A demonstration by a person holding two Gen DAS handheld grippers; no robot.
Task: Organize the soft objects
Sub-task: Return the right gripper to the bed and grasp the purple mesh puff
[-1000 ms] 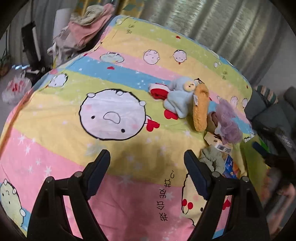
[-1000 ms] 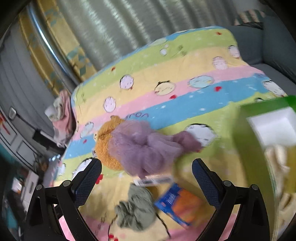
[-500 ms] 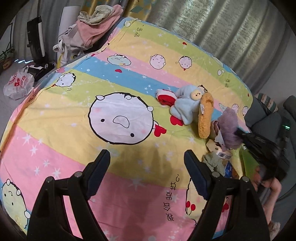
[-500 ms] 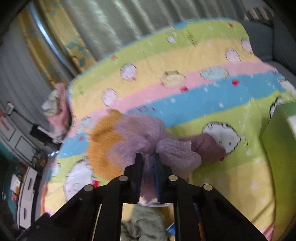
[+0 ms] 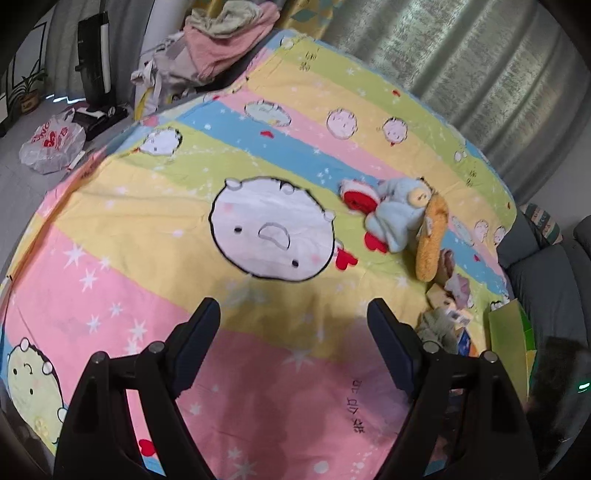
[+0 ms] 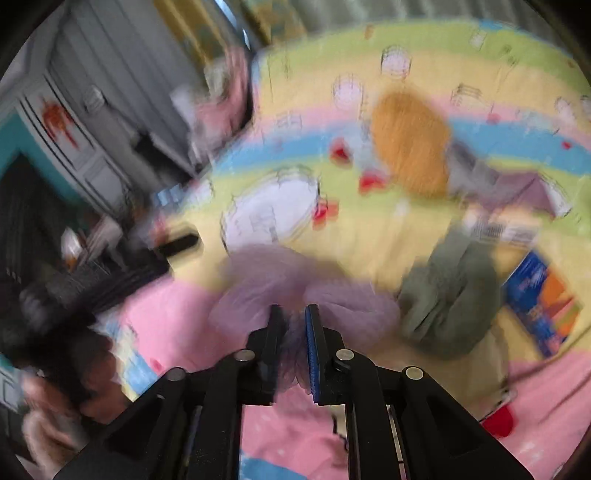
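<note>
a home bedroom: cartoon-print bedsheet (image 5: 147, 236), heaped laundry (image 5: 221, 33), grey curtains (image 5: 480, 66).

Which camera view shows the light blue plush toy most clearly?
The left wrist view: the light blue plush toy lies sharp and unobstructed on the striped bedsheet. In the right wrist view, motion blur reduces it to a pale smear beside the orange plush.

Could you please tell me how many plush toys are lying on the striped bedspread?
2: a light-blue plush animal mid-bed beside a red-and-white cloth, and an orange fuzzy plush touching its right side. Others may hide among the clutter nearby.
</note>
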